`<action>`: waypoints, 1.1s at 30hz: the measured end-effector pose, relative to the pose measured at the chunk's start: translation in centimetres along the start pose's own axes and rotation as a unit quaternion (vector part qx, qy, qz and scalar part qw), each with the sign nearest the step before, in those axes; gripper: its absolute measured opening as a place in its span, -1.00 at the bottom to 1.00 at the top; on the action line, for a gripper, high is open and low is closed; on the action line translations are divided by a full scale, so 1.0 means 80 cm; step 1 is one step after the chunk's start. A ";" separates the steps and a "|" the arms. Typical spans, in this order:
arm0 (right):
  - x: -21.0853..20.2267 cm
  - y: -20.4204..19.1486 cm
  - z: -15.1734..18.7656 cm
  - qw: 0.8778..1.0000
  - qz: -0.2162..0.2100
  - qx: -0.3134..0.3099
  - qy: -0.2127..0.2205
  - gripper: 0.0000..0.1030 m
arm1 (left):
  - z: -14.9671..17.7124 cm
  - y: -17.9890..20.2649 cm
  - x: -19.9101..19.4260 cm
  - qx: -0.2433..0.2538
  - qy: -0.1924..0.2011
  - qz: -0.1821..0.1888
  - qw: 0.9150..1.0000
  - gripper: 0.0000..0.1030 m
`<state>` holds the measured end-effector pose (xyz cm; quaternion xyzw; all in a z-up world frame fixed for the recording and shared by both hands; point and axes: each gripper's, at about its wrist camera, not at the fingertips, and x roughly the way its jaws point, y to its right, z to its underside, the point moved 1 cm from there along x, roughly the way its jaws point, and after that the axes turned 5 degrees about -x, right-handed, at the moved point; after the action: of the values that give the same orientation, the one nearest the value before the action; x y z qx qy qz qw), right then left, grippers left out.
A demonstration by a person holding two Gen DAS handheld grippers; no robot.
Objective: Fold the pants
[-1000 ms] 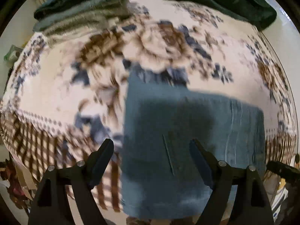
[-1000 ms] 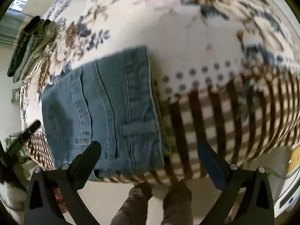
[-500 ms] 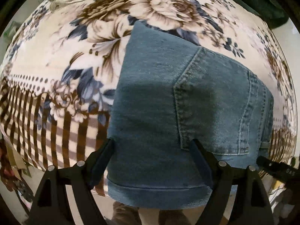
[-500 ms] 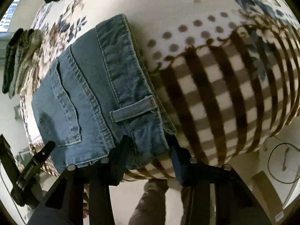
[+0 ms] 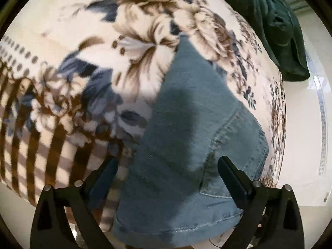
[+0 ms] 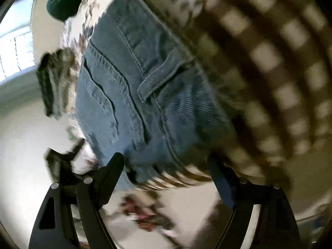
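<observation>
Jeans (image 5: 186,145) lie folded compact on the floral blanket (image 5: 103,62); folding judged nearly done. Left gripper (image 5: 168,172) and right gripper (image 6: 166,166) are both held with jaws apart, nothing clamped.

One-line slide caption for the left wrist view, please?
Open left gripper over folded denim pants on a floral blanket.

The jeans (image 5: 186,145) are showing as matt blue denim, twill-ribbed, with raised stitched seams. The blanket (image 5: 103,41) is looking like soft, fuzzy printed fleece. The gripper fingers (image 5: 230,174) are appearing as smooth black plastic with shiny metal pins.
</observation>
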<state>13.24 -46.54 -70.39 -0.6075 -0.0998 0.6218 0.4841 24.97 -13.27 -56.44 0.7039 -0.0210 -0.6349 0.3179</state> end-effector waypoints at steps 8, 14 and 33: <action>0.031 0.011 -0.011 0.997 -0.051 0.030 0.041 0.91 | -0.010 -0.005 0.022 0.001 -0.020 0.009 1.000 0.91; 0.017 -0.013 -0.008 0.997 -0.053 -0.010 0.055 0.91 | -0.015 -0.006 0.029 -0.001 -0.026 0.018 0.999 0.91; 0.004 -0.108 -0.019 0.989 -0.060 -0.107 0.081 0.91 | -0.022 -0.017 0.036 0.004 -0.049 0.035 0.998 0.91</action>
<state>18.78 -42.57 -64.83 -0.6971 -0.1630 0.5261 0.4590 26.64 -12.70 -59.62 0.6723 -0.0642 -0.6567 0.3356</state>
